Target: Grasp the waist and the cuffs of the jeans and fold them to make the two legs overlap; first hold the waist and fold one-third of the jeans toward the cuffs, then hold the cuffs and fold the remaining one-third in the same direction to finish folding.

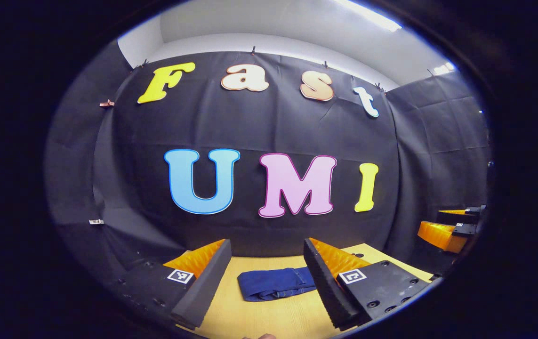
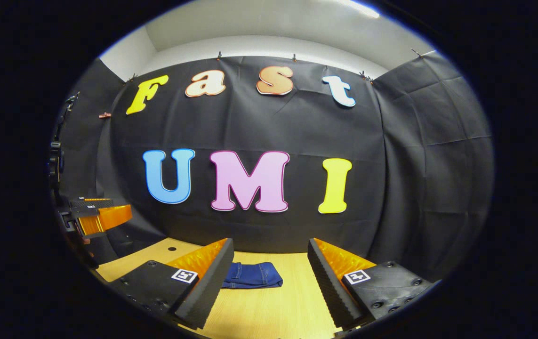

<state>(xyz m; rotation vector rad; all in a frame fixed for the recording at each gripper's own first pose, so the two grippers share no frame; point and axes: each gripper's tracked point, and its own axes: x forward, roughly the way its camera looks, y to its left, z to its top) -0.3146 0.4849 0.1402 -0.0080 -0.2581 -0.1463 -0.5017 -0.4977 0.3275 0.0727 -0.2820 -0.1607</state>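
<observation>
On the table, well ahead of both grippers, the jeans lay as a compact folded bundle. Left gripper and right gripper hung spread, empty. Folding looked finished; only withdrawal seemed left.

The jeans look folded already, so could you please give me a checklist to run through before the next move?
1. Jeans lie in a compact folded bundle on the table: ok.
2. Left gripper open, holding nothing: ok.
3. Right gripper open, holding nothing: ok.
4. Both grippers raised clear of the jeans, not touching them: ok.
5. Fold is in neat thirds with both legs overlapped: cannot tell, since the bundle is partly hidden behind a finger in each view.
6. Grippers apart from each other, with the right gripper at the edge of the left gripper view: ok.
</observation>
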